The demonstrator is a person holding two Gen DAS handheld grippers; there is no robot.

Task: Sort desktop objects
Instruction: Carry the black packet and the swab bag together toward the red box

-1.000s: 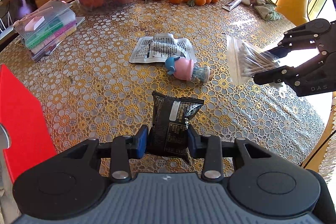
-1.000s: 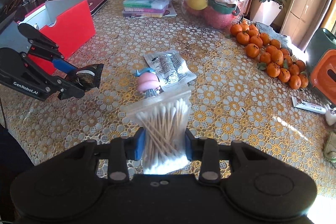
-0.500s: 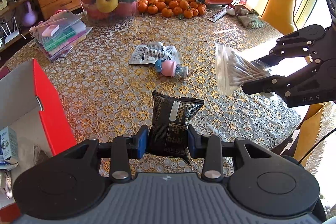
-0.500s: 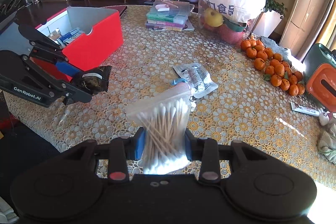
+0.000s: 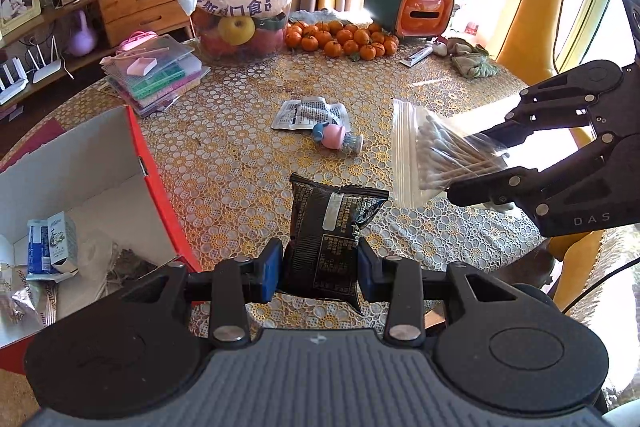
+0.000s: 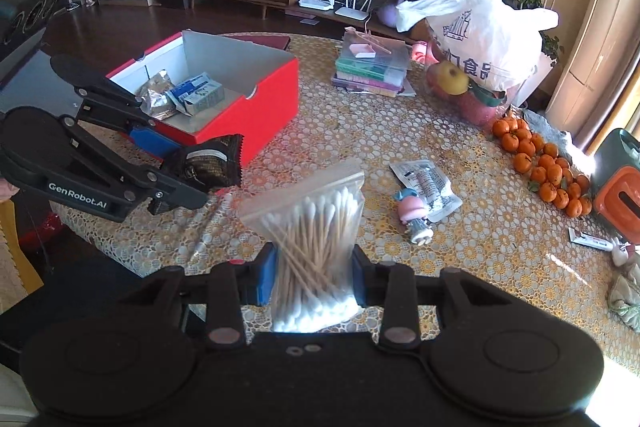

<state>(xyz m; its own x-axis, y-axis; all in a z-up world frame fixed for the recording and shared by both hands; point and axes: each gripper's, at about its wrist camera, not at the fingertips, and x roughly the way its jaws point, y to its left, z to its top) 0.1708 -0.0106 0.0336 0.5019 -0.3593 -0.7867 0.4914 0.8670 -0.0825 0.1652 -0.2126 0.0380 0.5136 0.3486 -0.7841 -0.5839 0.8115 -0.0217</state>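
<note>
My left gripper [image 5: 320,267] pinches a black snack packet [image 5: 332,235] above the table [image 5: 240,163]. My right gripper [image 5: 476,163] holds a bag of cotton swabs [image 5: 432,151]; a red box [image 5: 160,195] sits at left.

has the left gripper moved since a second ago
Yes. In the right wrist view the left gripper, shut on the black snack packet, has pulled back from the pink toy and now sits just in front of the red box.

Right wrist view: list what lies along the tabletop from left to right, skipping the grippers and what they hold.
red box → stack of books and cases → silver sachet → fruit bag → mandarins → orange-and-green tissue box
</note>
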